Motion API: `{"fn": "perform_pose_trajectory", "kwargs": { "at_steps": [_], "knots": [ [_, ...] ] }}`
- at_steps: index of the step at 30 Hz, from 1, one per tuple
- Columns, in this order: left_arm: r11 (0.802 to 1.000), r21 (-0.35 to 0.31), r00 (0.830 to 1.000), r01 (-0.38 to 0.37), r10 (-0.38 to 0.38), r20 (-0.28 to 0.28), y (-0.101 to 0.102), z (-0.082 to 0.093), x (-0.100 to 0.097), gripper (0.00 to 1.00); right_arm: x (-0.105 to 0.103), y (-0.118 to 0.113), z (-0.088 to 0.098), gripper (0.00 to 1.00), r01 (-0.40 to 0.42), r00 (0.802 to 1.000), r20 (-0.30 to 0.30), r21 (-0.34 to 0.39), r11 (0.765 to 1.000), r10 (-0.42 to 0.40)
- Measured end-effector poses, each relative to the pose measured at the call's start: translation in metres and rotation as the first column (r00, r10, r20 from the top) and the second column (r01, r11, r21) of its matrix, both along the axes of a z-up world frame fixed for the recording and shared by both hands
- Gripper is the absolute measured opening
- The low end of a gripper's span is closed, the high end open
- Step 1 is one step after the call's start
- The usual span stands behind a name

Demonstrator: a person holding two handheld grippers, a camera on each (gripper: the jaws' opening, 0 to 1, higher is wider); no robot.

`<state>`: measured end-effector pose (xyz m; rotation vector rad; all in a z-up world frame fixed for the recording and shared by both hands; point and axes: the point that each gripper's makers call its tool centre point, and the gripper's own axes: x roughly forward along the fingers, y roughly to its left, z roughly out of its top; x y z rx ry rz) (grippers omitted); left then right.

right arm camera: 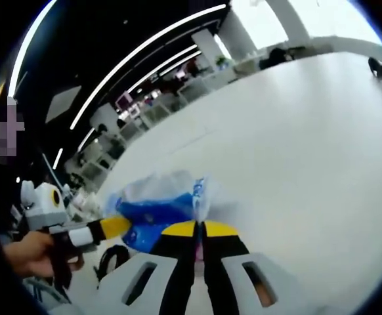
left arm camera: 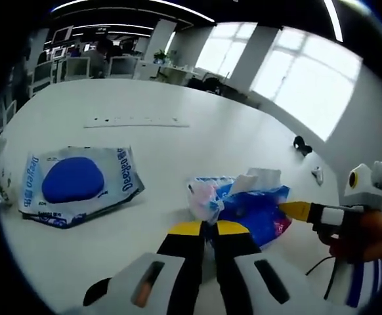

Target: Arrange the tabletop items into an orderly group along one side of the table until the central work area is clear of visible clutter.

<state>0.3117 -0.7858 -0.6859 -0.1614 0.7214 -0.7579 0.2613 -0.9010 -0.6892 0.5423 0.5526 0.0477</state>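
A crumpled blue tissue pack [left arm camera: 253, 207] with white tissue at its top lies near the table's front edge. My left gripper [left arm camera: 207, 228] has its yellow-tipped jaws shut on the pack's near edge. In the left gripper view my right gripper [left arm camera: 297, 210] comes in from the right, touching the pack's side. In the right gripper view the same pack [right arm camera: 153, 209] sits just ahead of my right gripper [right arm camera: 199, 230], whose jaws are pressed together on a thin flap of its wrapper. My left gripper [right arm camera: 115, 226] meets the pack from the left, held by a hand.
A flat white packet with a blue oval [left arm camera: 73, 184] lies to the left on the white table [left arm camera: 178, 151]. Farther back is a long white strip [left arm camera: 135, 122]. A black object [left arm camera: 301, 144] and a small white item [left arm camera: 317, 174] sit at the right. The black object [right arm camera: 378, 65] lies far off.
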Motion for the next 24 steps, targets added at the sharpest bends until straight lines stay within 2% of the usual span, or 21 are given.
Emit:
{"fn": "perform_pose_trajectory", "kwargs": {
  "at_steps": [13, 19, 24],
  "knots": [
    [0.997, -0.014, 0.997, -0.071, 0.071, -0.008, -0.001, 0.01, 0.043, 0.04, 0.044, -0.004, 0.01, 0.0, -0.005, 1.0, 0.025, -0.003, 1.0, 0.005],
    [0.995, -0.009, 0.995, -0.101, 0.101, -0.026, 0.003, 0.007, 0.054, 0.03, 0.06, -0.001, 0.011, 0.0, -0.022, 0.999, 0.028, -0.003, 1.0, 0.022],
    [0.993, 0.003, 0.993, -0.115, 0.115, -0.041, 0.005, 0.0, 0.06, 0.03, 0.066, -0.001, 0.003, 0.0, -0.026, 1.0, 0.014, 0.004, 1.0, 0.026]
  ]
}}
